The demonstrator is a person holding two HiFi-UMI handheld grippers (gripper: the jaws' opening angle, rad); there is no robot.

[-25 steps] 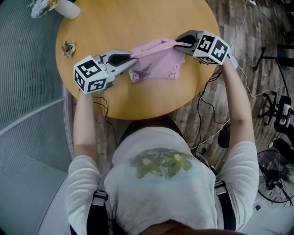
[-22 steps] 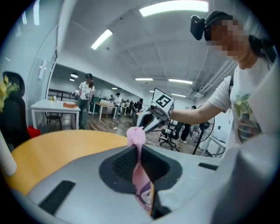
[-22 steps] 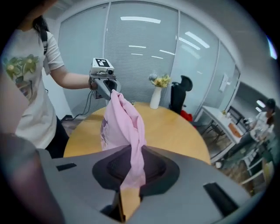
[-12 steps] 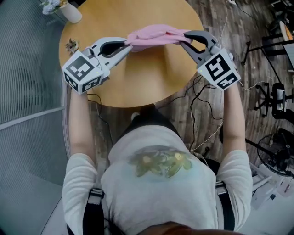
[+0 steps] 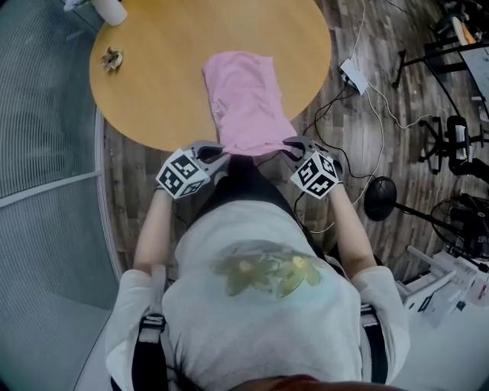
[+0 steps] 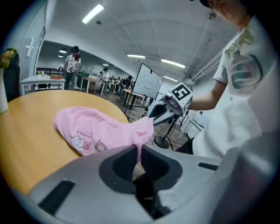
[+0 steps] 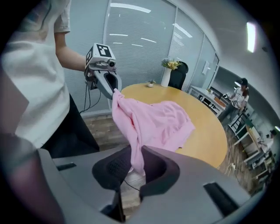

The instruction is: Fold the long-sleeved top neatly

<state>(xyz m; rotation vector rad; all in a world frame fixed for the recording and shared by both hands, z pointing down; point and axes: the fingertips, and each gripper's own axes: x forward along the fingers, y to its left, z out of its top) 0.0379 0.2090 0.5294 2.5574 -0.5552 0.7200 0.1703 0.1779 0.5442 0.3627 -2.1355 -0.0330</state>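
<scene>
As we look steeply down at the round wooden table [image 5: 153, 92], a small brownish object [image 5: 111, 58] sits near its rim at ten o'clock, too small for us to name. A white vase [image 5: 111, 11] at eleven o'clock is cut off by the frame's top edge. Our left gripper [image 5: 218, 155] hangs just off the rim at six o'clock, its jaws pinched together on a corner of the pink long-sleeved top [image 5: 244, 99]. That top lies flat from the table's middle toward six o'clock, its near edge drawn past the rim. Its sleeves are out of sight, and a small print near its left edge is too faint to read. Our right gripper [image 5: 288, 145], just beside the rim at five o'clock, has its jaws clamped on the other near corner. Our own torso hides the floor beneath both grippers. A white power strip [image 5: 354, 75] lies on the wood floor at three o'clock.
</scene>
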